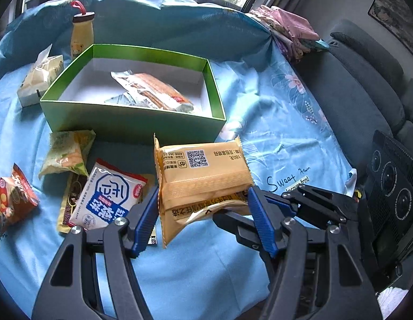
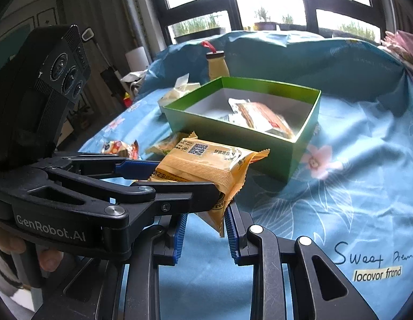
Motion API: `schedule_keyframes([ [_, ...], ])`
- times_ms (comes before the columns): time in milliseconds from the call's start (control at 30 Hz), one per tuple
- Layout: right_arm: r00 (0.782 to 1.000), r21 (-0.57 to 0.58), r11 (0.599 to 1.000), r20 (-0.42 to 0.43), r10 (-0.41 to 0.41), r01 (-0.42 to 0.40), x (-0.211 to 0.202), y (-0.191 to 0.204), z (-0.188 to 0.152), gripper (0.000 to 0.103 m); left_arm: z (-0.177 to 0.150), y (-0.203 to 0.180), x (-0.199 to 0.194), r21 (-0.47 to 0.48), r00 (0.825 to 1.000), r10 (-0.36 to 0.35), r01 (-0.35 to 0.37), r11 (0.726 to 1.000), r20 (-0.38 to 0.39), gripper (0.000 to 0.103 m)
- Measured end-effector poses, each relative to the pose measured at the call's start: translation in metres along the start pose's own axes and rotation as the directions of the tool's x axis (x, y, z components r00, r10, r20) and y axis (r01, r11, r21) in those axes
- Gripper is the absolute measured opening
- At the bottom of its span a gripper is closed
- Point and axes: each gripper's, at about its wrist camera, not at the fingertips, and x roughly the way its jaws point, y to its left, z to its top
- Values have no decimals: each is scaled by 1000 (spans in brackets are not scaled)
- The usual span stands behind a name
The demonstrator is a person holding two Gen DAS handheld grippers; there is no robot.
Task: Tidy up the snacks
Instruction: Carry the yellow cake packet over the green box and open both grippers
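An orange snack pack (image 1: 203, 170) with a QR code hangs above the blue cloth, in front of the green box (image 1: 131, 125). My left gripper (image 1: 202, 194) is shut across the pack's width, a blue pad on each side edge. From the right, my right gripper (image 1: 238, 208) grips the pack's near lower end. In the right wrist view the pack (image 2: 206, 162) sits between the left gripper's (image 2: 187, 177) fingers, and its lower corner hangs between my right gripper's (image 2: 206, 213) narrowly spaced pads. The green box (image 2: 233, 138) holds a few wrapped snacks (image 2: 259, 117).
Loose packs lie left of the held one: a green pack (image 1: 67, 154), a white-and-blue pack (image 1: 107, 194) and a red pack (image 1: 11, 197). A yellow bottle (image 1: 82, 32) and a tissue pack (image 1: 38, 80) stand behind the box. A dark sofa (image 1: 366, 93) borders the right.
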Motion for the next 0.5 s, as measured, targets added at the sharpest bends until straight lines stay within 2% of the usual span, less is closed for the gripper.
schedule_keyframes([
  [500, 999, -19, 1000, 38, -10, 11, 0, 2, 19, 29, 19, 2, -9, 31, 999, 6, -7, 1000, 44, 67],
])
